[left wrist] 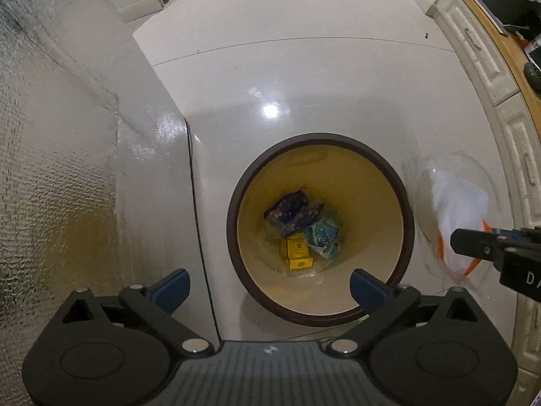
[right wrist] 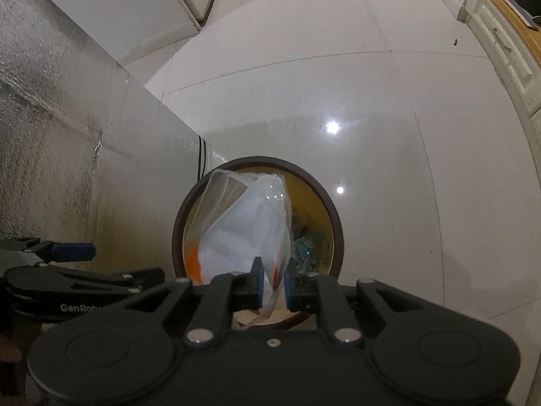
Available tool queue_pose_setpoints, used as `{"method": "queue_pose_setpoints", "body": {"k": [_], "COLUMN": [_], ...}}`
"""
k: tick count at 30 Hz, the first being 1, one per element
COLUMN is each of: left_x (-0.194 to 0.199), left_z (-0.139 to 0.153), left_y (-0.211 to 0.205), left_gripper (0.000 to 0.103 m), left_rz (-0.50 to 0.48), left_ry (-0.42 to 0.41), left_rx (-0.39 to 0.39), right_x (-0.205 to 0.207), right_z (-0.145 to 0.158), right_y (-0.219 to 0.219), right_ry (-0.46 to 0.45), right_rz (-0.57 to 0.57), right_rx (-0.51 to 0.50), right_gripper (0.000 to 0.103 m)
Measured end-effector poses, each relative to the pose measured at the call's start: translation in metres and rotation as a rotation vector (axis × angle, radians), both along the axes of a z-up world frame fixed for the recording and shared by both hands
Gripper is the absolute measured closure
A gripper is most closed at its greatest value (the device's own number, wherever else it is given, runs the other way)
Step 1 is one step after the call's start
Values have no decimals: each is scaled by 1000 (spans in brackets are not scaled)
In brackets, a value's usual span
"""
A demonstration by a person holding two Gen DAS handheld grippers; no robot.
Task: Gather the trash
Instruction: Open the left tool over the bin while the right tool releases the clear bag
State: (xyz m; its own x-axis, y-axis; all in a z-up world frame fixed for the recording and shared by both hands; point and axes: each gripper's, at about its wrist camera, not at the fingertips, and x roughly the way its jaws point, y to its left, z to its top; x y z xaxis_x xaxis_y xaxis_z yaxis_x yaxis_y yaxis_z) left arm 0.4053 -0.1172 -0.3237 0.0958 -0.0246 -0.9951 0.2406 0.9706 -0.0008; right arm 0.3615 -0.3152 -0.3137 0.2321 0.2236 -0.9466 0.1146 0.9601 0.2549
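We had the right claw (right wrist: pixel 273 282) clenched on a clear plastic bag (right wrist: pixel 243 223) stuffed with white and orange material, its 2 blue pads pinching the bag's lower edge. The bag hung above the trash bin (right wrist: pixel 179 216), covering much of its mouth in the right wrist view. Our left claw (left wrist: pixel 268 286) was released, its fingers spread wide and holding nothing, poised over the same bin (left wrist: pixel 233 223). Inside its yellow interior lay 3 items: a dark patterned wrapper (left wrist: pixel 292 211), a teal packet (left wrist: pixel 323 237) and a yellow box (left wrist: pixel 297 253). The bin stood on the white tiled floor (left wrist: pixel 304 77), beside a silver textured panel (left wrist: pixel 67 155).
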Motion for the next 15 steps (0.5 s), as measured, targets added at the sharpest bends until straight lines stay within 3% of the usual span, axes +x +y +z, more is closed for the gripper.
{"method": "queue_pose_setpoints", "body": {"k": [6, 15], "left_x": [-2, 0], "left_z": [2, 0], "left_y": [0, 3], "left_gripper": [0, 0], "left_rz": [1, 8], "left_ry": [0, 21], "left_rx": [8, 3], "right_x": [2, -1], "right_z": [-2, -3], "right_y": [-1, 3], "right_ry": [7, 34], "right_rz": [3, 32], "right_rx": [1, -23], "right_gripper": [81, 80]}}
